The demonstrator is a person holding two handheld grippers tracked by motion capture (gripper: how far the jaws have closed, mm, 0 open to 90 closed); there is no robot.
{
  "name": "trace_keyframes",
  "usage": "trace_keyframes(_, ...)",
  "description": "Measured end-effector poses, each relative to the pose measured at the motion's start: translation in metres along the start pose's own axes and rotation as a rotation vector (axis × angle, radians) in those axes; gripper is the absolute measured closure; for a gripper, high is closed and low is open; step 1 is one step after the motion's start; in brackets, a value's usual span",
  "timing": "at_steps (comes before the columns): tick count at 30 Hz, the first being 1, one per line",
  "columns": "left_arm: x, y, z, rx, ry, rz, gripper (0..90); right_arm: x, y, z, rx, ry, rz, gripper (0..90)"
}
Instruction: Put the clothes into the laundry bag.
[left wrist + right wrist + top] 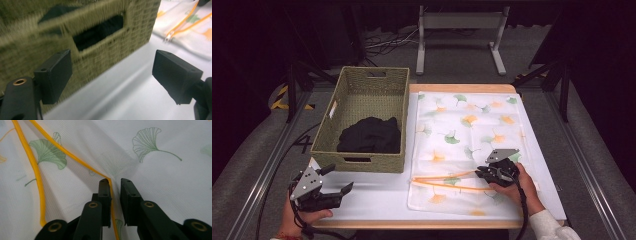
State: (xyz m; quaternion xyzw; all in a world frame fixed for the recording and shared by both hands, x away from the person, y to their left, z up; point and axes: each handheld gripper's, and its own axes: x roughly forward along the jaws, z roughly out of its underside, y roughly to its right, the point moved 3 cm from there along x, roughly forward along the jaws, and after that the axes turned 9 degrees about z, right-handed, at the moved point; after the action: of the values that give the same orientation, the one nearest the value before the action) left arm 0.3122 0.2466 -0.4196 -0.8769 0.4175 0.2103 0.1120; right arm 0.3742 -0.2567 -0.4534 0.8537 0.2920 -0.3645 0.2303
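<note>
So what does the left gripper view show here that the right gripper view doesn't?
Left gripper view: the left gripper with jaws spread wide and nothing between them, the woven basket with its handle slot close ahead, dark cloth behind the slot, and bare white table.

Right gripper view: the right gripper with jaws nearly together, pinching the mesh at the orange zipper edge, and green ginkgo-leaf prints up close.

Both: the white laundry bag with its orange zipper; the left gripper view has it off to the side.

no writing, labels, brands or numbers can be read on anything in these pictures.
</note>
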Motion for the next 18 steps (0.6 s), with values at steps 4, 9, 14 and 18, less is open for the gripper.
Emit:
trace_keyframes(4, -0.002, -0.005, -0.017, 0.027, 0.014, 0.005, 16.2, -0.001, -0.002, -0.001, -0.013, 0.007, 0.015, 86.4)
trace_keyframes(9, 0.005, -0.014, -0.045, 0.067, 0.027, 0.016, 15.6, -0.013, 0.0, -0.008, 0.002, 0.074, 0.027, 88.4)
trace_keyframes(14, 0.021, -0.026, -0.065, 0.063, 0.005, 0.047, 15.6, -0.028, 0.001, -0.014, 0.017, 0.147, 0.033, 88.7)
trace_keyframes(18, 0.037, -0.031, -0.078, 0.103, -0.06, 0.049, 15.2, -0.037, 0.002, -0.018, 0.026, 0.19, 0.04, 88.7)
